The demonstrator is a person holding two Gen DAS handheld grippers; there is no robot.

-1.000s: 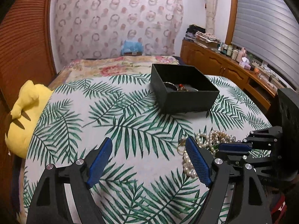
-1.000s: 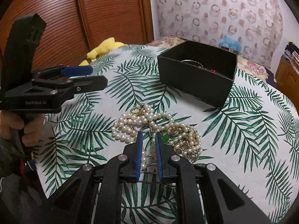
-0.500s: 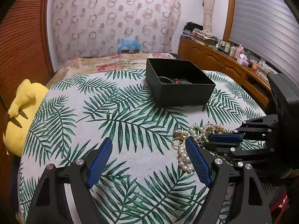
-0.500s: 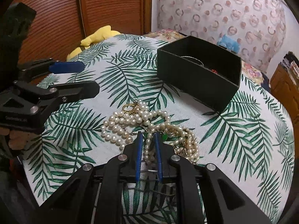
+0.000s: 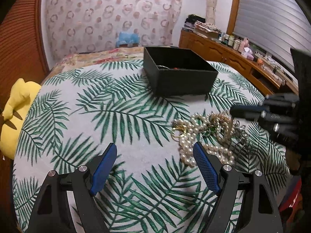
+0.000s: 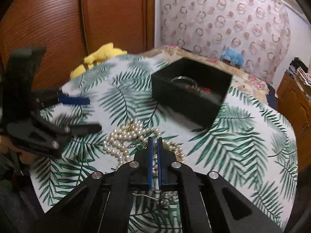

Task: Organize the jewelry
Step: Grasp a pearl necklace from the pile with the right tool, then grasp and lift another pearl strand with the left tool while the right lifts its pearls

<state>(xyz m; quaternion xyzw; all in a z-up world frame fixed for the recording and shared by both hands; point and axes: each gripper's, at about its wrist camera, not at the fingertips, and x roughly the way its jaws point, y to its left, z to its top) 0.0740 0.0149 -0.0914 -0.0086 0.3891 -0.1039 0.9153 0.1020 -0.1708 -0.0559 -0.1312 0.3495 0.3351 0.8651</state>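
On the palm-leaf cloth covering the table: black open box at the far side, holding a bangle and a small red item. Near edge: tangled heap of pearl strands with a gold ring on its left margin. Left gripper low over bare cloth just left of the heap, jaws spread wide, nothing between them. Right gripper over the heap, blue pads nearly together; whether a strand is pinched, cannot tell.
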